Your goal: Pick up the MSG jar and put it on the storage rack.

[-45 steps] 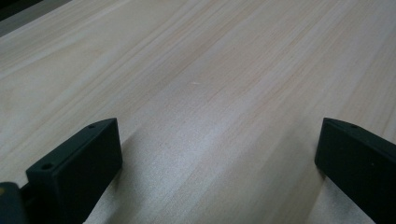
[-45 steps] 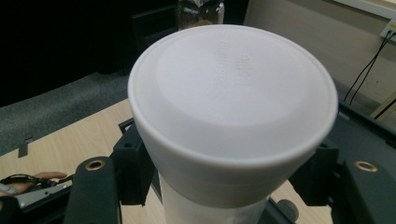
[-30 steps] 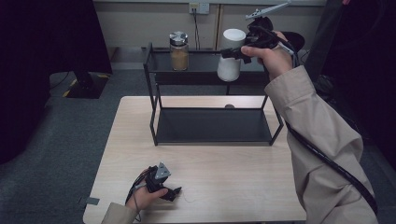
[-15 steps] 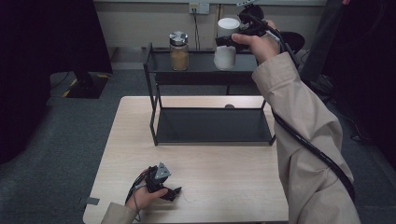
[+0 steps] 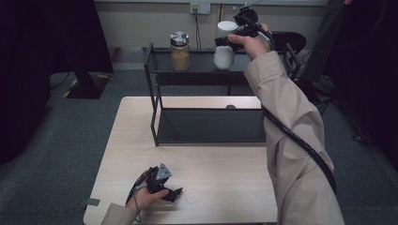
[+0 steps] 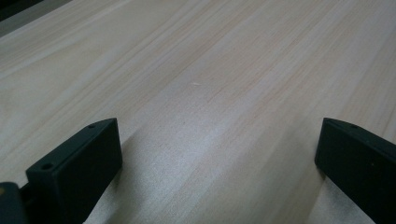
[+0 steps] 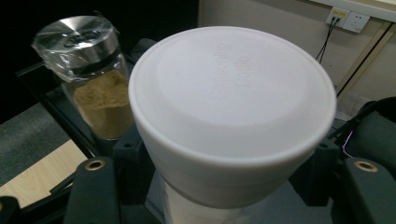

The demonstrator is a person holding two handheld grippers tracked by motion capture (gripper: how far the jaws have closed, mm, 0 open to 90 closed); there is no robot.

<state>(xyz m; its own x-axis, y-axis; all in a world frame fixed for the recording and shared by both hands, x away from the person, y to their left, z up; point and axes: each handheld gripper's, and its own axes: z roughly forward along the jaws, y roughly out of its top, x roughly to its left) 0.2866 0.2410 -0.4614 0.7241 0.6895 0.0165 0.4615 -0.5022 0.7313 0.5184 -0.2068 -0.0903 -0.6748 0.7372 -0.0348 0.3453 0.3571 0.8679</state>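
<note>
A pale wooden counter (image 5: 206,173) stands on grey carpet before a beige wall, bearing one black two-tier rack (image 5: 206,126). Two jars occupy its top shelf: one spice jar (image 5: 179,51), and one white jar (image 5: 224,47) grasped by the right tongs (image 5: 225,41). The left tongs (image 5: 174,193) rest released on the counter.

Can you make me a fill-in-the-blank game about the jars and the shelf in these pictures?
1. The right tool is shut on the ____ jar.
2. The glass jar with brown powder has a shiny ____ lid.
3. Both jars are at the ____ level of the black shelf.
4. The left tool rests on the wooden ____, with its jaws open.

Missing words: white; silver; top; table
</note>
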